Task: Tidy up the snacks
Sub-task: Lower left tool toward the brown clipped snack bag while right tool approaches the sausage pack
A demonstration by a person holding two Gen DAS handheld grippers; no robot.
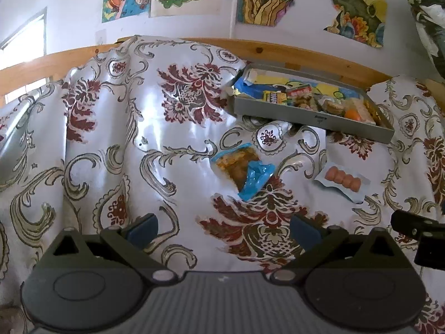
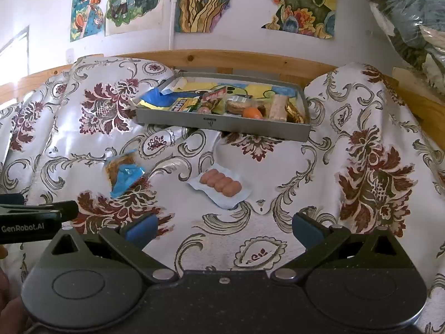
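A grey tray (image 1: 306, 115) (image 2: 222, 123) holding several snacks rests at the back of a floral cloth. In front of it lie two loose snacks: a blue-and-clear packet of brown bits (image 1: 244, 171) (image 2: 123, 174) and a clear pack of small sausages (image 1: 343, 181) (image 2: 221, 185). My left gripper (image 1: 225, 229) is open and empty, hovering short of the blue packet. My right gripper (image 2: 222, 229) is also open and empty, just short of the sausage pack. Each gripper's edge shows in the other's view: the right gripper's black body (image 1: 420, 233) and the left one's body (image 2: 36, 220).
A wooden rail (image 1: 194, 46) (image 2: 236, 58) runs behind the cloth, with posters on the white wall above. The cloth bulges into humps left (image 1: 139, 83) and right (image 2: 361, 111) of the tray. A plastic-wrapped bundle (image 2: 411, 14) hangs at the upper right.
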